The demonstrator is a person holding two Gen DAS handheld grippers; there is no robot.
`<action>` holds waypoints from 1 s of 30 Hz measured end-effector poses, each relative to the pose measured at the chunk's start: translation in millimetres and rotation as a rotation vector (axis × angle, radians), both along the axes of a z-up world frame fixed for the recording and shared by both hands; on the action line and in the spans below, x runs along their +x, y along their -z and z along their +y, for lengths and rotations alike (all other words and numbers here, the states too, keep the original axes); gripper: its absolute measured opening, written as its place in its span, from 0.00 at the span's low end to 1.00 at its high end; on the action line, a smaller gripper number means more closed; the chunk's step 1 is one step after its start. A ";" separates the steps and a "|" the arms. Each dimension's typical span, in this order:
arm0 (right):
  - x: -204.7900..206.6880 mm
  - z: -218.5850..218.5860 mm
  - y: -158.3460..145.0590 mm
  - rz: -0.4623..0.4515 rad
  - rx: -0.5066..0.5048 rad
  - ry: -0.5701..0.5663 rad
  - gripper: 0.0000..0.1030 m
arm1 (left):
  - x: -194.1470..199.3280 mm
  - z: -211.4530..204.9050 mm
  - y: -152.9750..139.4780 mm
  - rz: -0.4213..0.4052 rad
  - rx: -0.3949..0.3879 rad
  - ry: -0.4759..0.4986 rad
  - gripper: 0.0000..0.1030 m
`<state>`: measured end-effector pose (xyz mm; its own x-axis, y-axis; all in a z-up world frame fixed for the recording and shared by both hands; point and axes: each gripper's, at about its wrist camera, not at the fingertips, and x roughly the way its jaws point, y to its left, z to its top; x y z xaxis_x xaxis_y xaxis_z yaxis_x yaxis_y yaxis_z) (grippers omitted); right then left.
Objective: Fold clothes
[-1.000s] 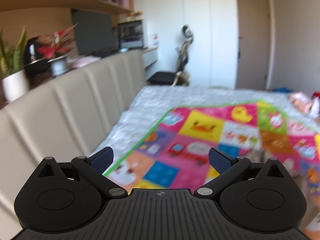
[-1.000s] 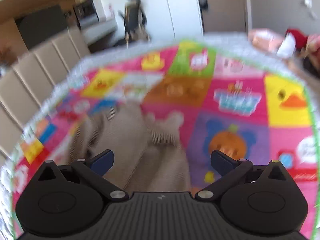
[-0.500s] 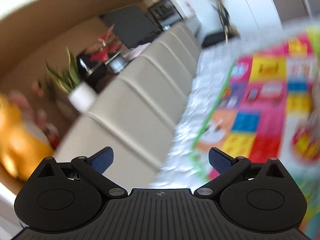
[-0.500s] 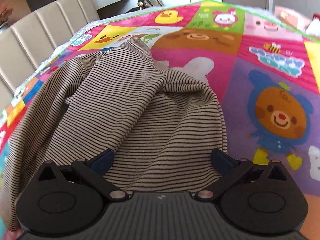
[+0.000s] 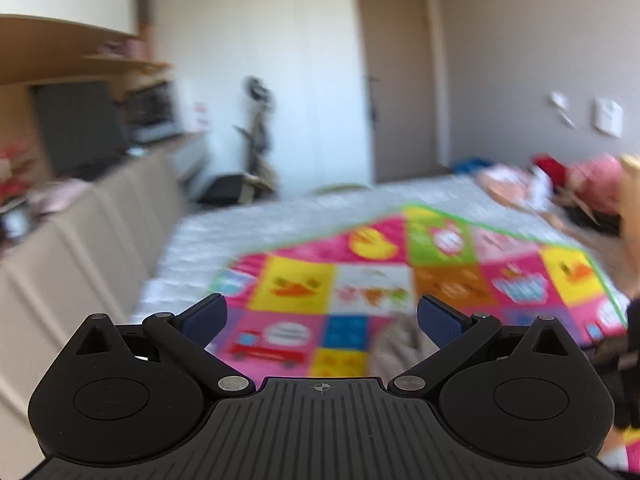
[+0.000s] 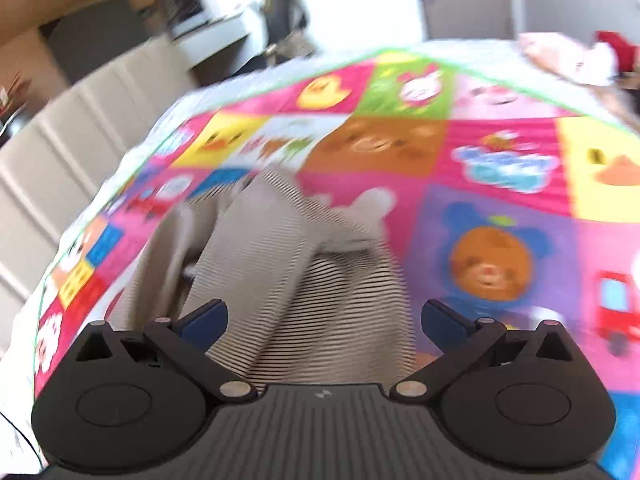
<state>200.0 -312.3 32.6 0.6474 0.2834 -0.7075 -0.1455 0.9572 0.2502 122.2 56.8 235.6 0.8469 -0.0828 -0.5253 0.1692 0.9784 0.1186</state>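
Striped garment [image 6: 304, 264] rumpled on patchwork mat [image 6: 500, 152]; right gripper [image 6: 324, 320] and left gripper [image 5: 322, 316] spread wide, empty; best pinched at hem.

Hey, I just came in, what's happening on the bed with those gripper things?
A person is holding a two-finger gripper in each hand to fold clothes on a colourful cartoon mat spread over the bed. A striped beige garment lies crumpled on the mat, not yet folded. The right gripper is open just above it, gripping nothing. The left gripper is also open and empty, held higher. More clothes are piled at the far side.
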 end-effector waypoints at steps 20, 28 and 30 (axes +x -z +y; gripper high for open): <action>-24.7 88.4 39.9 0.019 -0.293 -0.282 0.93 | 73.5 -14.0 248.6 0.440 -0.054 -0.108 0.82; -30.8 145.3 57.9 0.001 -0.254 -0.588 0.93 | 96.8 8.9 244.9 0.401 0.000 -0.041 0.26; -33.1 159.3 59.0 -0.007 -0.261 -0.648 0.93 | 108.9 14.3 238.8 0.374 0.054 -0.035 0.19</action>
